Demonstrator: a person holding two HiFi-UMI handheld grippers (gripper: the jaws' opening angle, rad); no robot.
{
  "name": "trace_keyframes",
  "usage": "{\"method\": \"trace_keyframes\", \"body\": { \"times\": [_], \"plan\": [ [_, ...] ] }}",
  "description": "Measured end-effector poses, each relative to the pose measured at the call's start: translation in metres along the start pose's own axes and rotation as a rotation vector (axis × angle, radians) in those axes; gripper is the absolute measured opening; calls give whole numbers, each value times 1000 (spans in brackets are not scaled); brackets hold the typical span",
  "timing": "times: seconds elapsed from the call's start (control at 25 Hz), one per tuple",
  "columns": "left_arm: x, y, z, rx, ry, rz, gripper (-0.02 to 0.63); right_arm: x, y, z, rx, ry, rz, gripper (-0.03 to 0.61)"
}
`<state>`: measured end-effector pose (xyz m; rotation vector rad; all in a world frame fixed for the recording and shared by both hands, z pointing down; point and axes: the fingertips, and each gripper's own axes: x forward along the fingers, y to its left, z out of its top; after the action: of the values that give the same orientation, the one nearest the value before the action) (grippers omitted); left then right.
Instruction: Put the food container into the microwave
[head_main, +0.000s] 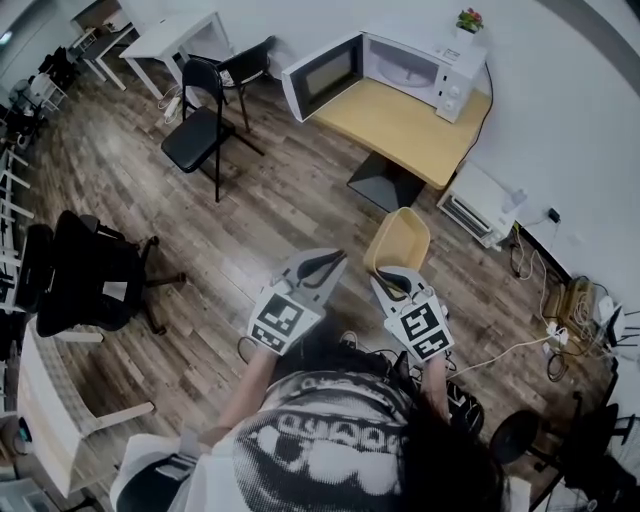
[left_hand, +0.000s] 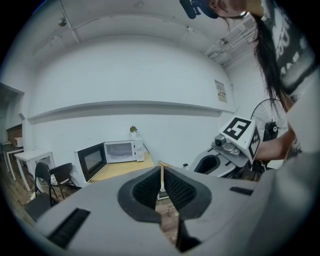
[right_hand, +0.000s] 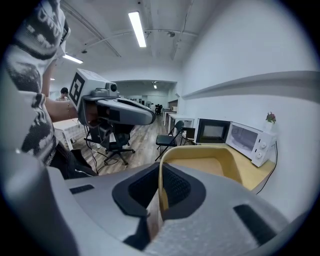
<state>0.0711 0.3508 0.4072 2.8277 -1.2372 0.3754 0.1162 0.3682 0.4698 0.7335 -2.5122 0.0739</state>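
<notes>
**Food container in the air, microwave open**

The right tool pinches its rim, well apart from the surface. The left tool is closed, empty. Advice: keep it level and pass clear of the door at the far corner.

Landmark: table.
- Microwave on table's far end, at wall; door open toward left.
- Potted plant on microwave.
- Folding chair left of table; desk beyond it.
- Boxy appliance on floor, right of table.
- Food container before table, clamped in right gripper.
- Left gripper left of container, apart.
</notes>
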Motion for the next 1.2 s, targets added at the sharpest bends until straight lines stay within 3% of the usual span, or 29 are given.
{"method": "trace_keyframes", "body": {
  "times": [0.44,1.2],
  "plan": [
    [40,53,-6,-8,11,-30,15,47,-43,10,21,22,-4,21],
    [133,257,4,-6,1,-124,15,209,-168,87,51,91,-45,21]
  ]
}}
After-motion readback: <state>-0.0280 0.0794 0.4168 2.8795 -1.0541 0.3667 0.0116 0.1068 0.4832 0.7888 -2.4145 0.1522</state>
